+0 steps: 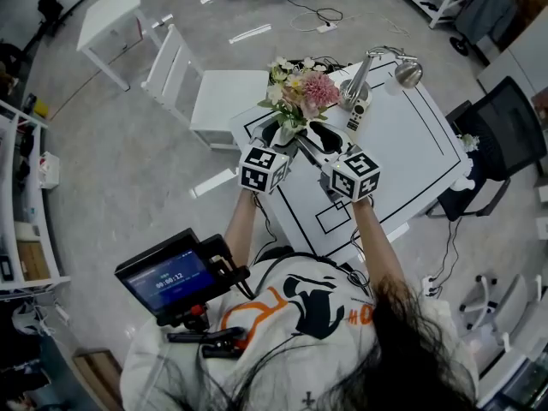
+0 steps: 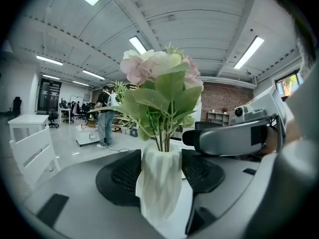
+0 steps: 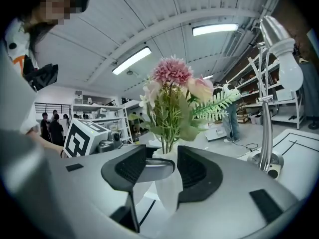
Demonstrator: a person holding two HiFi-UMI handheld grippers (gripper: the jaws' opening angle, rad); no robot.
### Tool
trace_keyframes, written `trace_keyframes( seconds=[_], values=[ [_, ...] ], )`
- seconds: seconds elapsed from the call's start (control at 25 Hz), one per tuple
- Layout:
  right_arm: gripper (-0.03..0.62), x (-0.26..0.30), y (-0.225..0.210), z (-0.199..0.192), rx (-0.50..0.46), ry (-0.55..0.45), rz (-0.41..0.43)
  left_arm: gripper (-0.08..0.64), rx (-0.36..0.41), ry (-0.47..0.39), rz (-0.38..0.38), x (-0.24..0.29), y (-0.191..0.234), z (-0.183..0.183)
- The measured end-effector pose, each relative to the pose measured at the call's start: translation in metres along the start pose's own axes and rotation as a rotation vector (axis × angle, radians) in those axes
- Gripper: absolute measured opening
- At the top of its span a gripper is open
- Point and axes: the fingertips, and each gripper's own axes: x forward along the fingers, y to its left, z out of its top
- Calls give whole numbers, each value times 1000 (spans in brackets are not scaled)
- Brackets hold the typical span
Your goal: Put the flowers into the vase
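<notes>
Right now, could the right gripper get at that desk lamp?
Probably yes. The right gripper is open and grips nothing, and the desk lamp stands close on its right with nothing between. It would only have to draw back from the vase between its jaws.

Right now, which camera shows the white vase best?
The left gripper view: the vase stands large, almost whole, between its jaws. The right gripper view shows it half hidden behind jaws; in the head view the flowers mostly hide it.

Left gripper [image 1: 284,134] seemingly clamped, right gripper [image 1: 318,137] agape
</notes>
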Motion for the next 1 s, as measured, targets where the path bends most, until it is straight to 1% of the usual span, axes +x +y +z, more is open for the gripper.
trace_keyframes(
  seconds=[0.08, 0.32, 0.56, 0.84, 1.0],
  values=[
    [189, -3, -2, -1, 19, -8, -6, 258, 3, -1, 0, 0, 0, 0],
    [189, -9, -3, -2, 28, -12, -22, 259, 18, -11, 15, -2, 2, 2],
    [189, -14, -6, -7, 37, -10, -30, 262, 39, 27, 8, -1, 0, -5],
    [189, -19, 13, -7, 29, -7, -30, 267, 42, 25, 4, -21, -4, -4],
    [189, -21, 16, -6, 27, -8, -34, 267, 43, 29, 7, -27, -5, -5]
  ],
)
